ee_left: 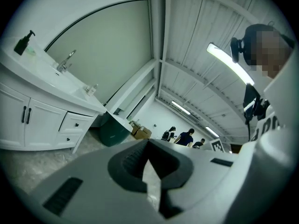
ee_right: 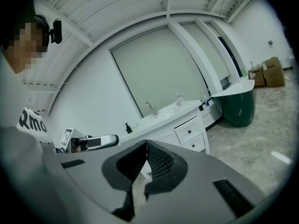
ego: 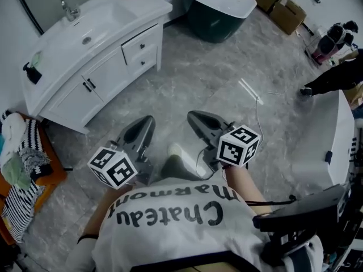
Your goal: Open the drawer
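A white vanity [ego: 68,44] with a sink stands at the upper left of the head view. At its right end are two drawers with small black knobs, the upper drawer [ego: 140,43] above the lower drawer [ego: 145,61]. Both look closed. They also show in the left gripper view, the upper drawer [ee_left: 75,123], and in the right gripper view, the upper drawer [ee_right: 188,130]. My left gripper [ego: 148,120] and right gripper [ego: 193,117] are side by side over the floor, well short of the vanity. Both are shut with nothing between the jaws, as the left gripper [ee_left: 148,142] and right gripper [ee_right: 146,143] show in their own views.
A dark green bathtub [ego: 218,10] stands beyond the vanity, with cardboard boxes [ego: 281,10] behind it. Striped laundry [ego: 22,163] lies on an orange stool at the left. A white counter [ego: 340,135] curves along the right. Several people [ee_left: 187,136] stand far back.
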Tool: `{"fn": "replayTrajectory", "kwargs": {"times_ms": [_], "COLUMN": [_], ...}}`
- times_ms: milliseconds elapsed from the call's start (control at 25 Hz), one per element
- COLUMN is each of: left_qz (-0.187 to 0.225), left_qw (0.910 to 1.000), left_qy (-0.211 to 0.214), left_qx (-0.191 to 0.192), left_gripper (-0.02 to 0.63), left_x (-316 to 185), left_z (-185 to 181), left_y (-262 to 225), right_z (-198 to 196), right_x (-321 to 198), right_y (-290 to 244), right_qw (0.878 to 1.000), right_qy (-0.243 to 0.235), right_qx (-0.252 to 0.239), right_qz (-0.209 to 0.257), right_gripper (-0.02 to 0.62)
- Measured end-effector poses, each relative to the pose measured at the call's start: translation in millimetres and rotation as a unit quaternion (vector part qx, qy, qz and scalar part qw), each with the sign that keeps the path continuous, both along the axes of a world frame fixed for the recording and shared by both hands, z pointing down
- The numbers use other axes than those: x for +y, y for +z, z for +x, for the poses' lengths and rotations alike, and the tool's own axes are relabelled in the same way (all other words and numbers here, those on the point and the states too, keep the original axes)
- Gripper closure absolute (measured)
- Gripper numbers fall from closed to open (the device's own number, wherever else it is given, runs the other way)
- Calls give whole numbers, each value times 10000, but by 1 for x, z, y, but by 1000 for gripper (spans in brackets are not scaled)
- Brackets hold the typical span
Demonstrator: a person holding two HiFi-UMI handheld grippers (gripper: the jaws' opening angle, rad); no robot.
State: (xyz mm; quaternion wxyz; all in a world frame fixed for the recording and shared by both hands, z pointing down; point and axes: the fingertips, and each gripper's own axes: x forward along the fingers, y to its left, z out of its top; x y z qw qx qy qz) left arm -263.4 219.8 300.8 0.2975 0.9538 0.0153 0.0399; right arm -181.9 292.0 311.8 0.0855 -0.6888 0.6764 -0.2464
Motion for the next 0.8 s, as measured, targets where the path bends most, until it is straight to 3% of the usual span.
{"fn": "replayTrajectory", "kwargs": {"times_ms": [200,560,800], "left_qz": [617,209,469], "left_qw": [9979,9989,9945], "left_qy": [54,-374,-827], "left_qx": [-190,-205,-435], "left_gripper": [606,606,606], "left_x": [-19,-56,-75], "left_z": [51,109,121], "left_y": [1,-1,6], "right_z": [52,106,115], "right_x": [-44,-104,-130], "right_y": [-2,-8,2], "right_qw": [9995,9932,9861], "right_qy": [-326,-1158,-1662], "right_qx": [2,19,-73], "right_qz": [-38,-89,-40], "right_gripper": [584,584,584]}}
